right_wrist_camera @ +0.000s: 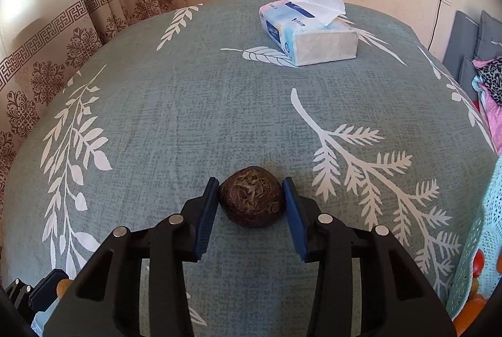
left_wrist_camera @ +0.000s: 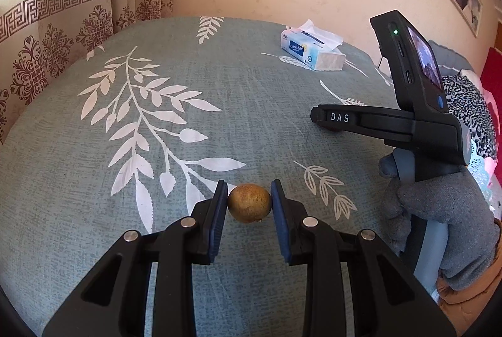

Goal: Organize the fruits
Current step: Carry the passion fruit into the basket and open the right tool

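A small round tan fruit (left_wrist_camera: 249, 203) sits between the blue pads of my left gripper (left_wrist_camera: 249, 199), which is shut on it low over the leaf-patterned cloth (left_wrist_camera: 175, 79). In the right wrist view a dark brown, rough-skinned bulb-like fruit (right_wrist_camera: 252, 200) rests on the cloth between the pads of my right gripper (right_wrist_camera: 251, 195); both pads touch its sides. The right gripper (left_wrist_camera: 317, 117) also shows from the side in the left wrist view, held by a grey-gloved hand (left_wrist_camera: 439, 211). The left gripper's tip (right_wrist_camera: 47, 283) peeks in at the bottom left of the right wrist view.
A tissue box (right_wrist_camera: 309, 32) lies at the far side of the table (right_wrist_camera: 188, 104). A teal openwork basket (right_wrist_camera: 480, 243) with orange fruit inside stands at the right edge. Patterned curtains (left_wrist_camera: 62, 32) hang behind the table on the left.
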`<state>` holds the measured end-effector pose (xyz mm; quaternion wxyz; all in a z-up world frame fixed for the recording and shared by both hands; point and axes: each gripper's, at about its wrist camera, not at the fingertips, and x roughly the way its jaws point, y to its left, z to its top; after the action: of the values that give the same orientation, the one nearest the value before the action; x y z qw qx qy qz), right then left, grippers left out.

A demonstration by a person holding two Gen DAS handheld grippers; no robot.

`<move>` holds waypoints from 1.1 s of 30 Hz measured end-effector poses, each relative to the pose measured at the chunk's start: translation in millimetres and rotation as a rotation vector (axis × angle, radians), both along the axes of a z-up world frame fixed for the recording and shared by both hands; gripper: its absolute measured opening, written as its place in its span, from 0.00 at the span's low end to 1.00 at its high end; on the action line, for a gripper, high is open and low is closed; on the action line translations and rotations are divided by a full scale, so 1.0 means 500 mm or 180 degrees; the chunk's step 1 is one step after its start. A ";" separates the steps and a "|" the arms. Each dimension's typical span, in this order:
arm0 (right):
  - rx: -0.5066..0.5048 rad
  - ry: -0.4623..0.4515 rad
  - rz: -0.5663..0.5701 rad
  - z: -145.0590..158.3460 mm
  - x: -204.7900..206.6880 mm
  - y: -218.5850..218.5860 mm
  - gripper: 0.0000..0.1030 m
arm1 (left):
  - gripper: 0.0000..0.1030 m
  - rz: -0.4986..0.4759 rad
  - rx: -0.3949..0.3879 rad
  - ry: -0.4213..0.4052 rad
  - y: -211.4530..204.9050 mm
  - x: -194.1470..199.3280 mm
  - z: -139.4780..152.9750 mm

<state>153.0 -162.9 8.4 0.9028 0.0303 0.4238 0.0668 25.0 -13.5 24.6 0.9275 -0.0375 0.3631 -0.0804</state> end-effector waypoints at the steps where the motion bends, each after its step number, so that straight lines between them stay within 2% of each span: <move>1: 0.0009 -0.0001 -0.0009 0.001 -0.005 -0.002 0.41 | 0.28 0.0001 -0.0001 0.0000 0.000 0.000 0.000; 12: 0.0122 -0.0132 -0.0023 0.045 -0.085 -0.025 0.41 | 0.28 -0.0005 0.0001 -0.0016 -0.002 -0.001 0.002; 18: 0.0189 -0.0263 -0.0099 0.081 -0.142 -0.066 0.41 | 0.28 0.0013 0.0008 -0.0018 0.000 -0.003 0.002; 27: 0.0298 -0.0461 -0.0424 0.127 -0.231 -0.179 0.41 | 0.28 0.0033 0.0124 -0.0063 -0.010 -0.009 0.009; 33: 0.0339 -0.0530 -0.0791 0.134 -0.282 -0.283 0.41 | 0.28 0.0017 0.0196 -0.0100 -0.022 -0.017 0.020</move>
<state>12.2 -304.6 75.3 0.9332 0.1246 0.3364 -0.0208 16.4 -24.7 34.5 0.9340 -0.0086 0.3507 -0.0673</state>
